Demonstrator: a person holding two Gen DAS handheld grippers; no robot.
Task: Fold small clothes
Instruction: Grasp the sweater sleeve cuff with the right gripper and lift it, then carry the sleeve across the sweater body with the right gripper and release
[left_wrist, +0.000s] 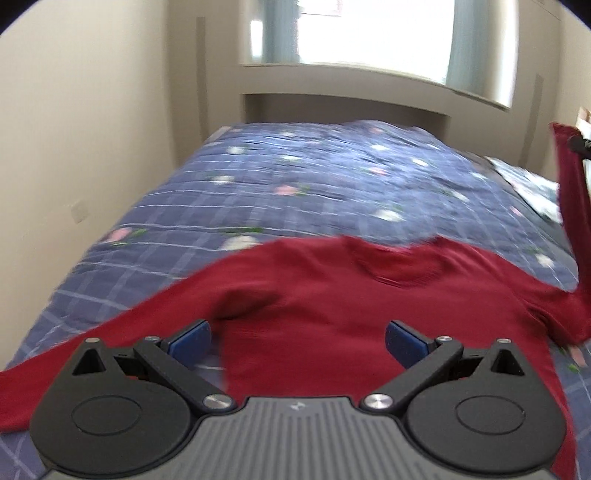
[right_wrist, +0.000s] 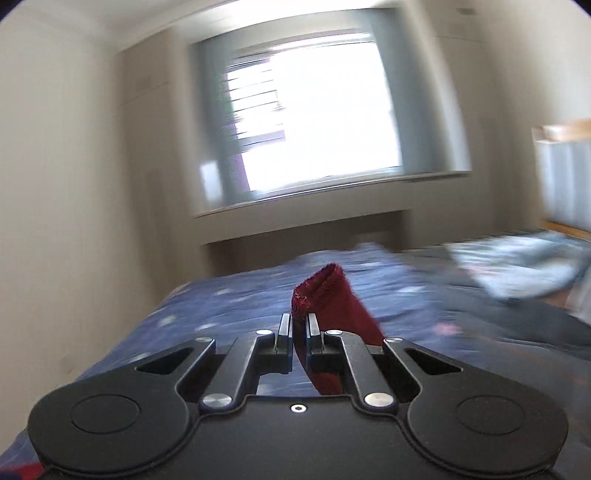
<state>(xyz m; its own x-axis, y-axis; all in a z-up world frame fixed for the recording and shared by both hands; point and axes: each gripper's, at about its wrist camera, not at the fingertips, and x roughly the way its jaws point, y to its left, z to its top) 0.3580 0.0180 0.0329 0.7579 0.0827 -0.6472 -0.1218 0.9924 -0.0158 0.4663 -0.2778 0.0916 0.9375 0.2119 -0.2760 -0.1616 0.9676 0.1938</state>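
Note:
A dark red sweater (left_wrist: 332, 295) lies spread on the bed, neckline away from me, one sleeve stretching to the left. My left gripper (left_wrist: 297, 341) is open and empty, hovering over the sweater's lower body, blue pads wide apart. The sweater's right sleeve (left_wrist: 570, 192) is lifted up at the right edge of the left wrist view. My right gripper (right_wrist: 299, 325) is shut on that sleeve's cuff (right_wrist: 321, 291), which sticks up between the fingers, held above the bed.
The bed has a blue plaid quilt (left_wrist: 295, 184) with small flowers. A window (right_wrist: 317, 110) is on the far wall. A wall runs close along the bed's left side. Pale crumpled clothes (right_wrist: 517, 266) lie at the bed's far right, near a wooden frame.

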